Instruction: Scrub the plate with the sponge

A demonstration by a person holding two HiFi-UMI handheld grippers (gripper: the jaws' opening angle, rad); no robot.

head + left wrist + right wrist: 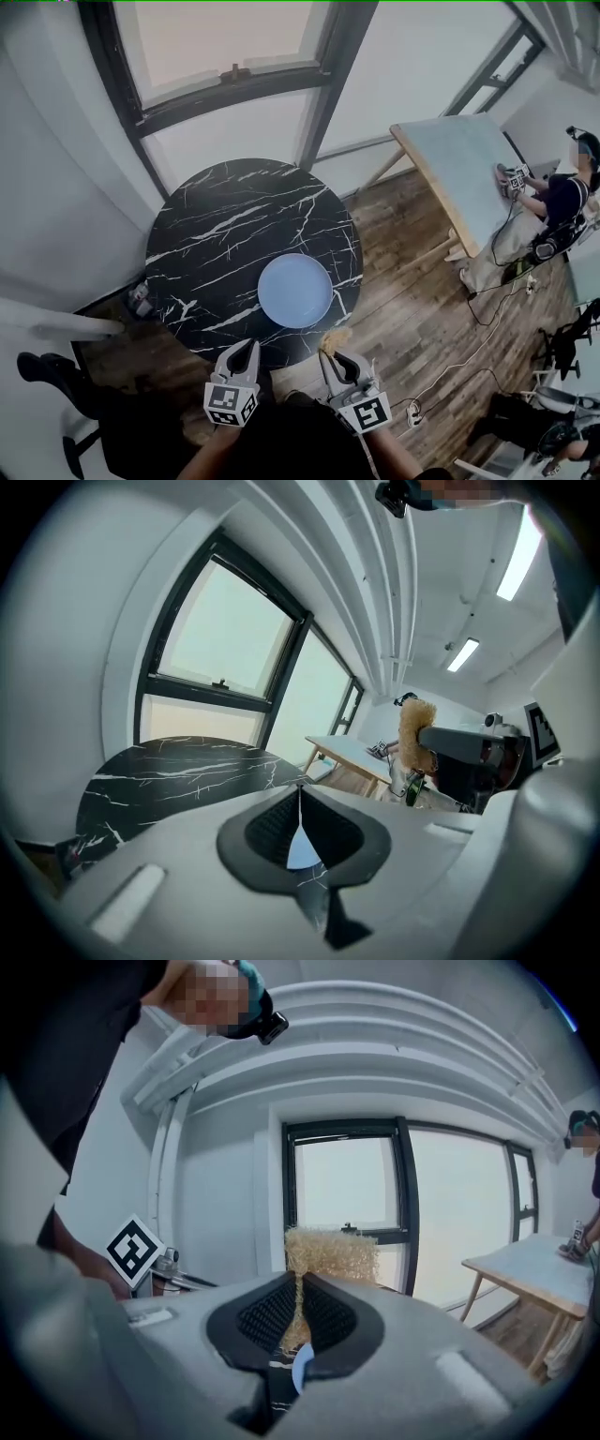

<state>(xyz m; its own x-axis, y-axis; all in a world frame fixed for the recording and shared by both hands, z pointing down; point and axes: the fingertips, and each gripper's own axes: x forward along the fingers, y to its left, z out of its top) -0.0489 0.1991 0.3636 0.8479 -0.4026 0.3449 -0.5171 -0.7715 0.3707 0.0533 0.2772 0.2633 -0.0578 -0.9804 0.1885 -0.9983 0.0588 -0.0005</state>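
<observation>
Head view alone: it is giving me the whole pale blue plate (295, 291), lying flat on the near right part of the black marble round table (225, 216), with both my claws hanging just short of the table's near edge.
Left gripper view alone: it is catching only a sliver of the plate through the slit of its jaws. It is also showing the sponge (415, 733) side-on, sticking up out of my other claw off to the right.
Right gripper view alone: it is looking at the sponge face-on against the window (347, 1176), with the left claw's marker cube (134, 1251) showing at its left.
Edges: the plate's near rim is sitting close to the table's near edge, but not over it. The sponge's tip is hovering about at that edge, near the plate yet apart from it.
Open room: dark marble is lying open all round the plate, widest toward the window. To the right, wood floor (412, 309) is running between my table and a pale wooden table (459, 169), where a person (562, 202) is working well apart from me.
Left claw (249, 345): I am holding it pressed together, with nothing between the pads.
Right claw (330, 356): I am pinching the straw-coloured sponge. Its lower part is being squeezed thin between the pads, and its upper part is fanning out above the fingertips.
</observation>
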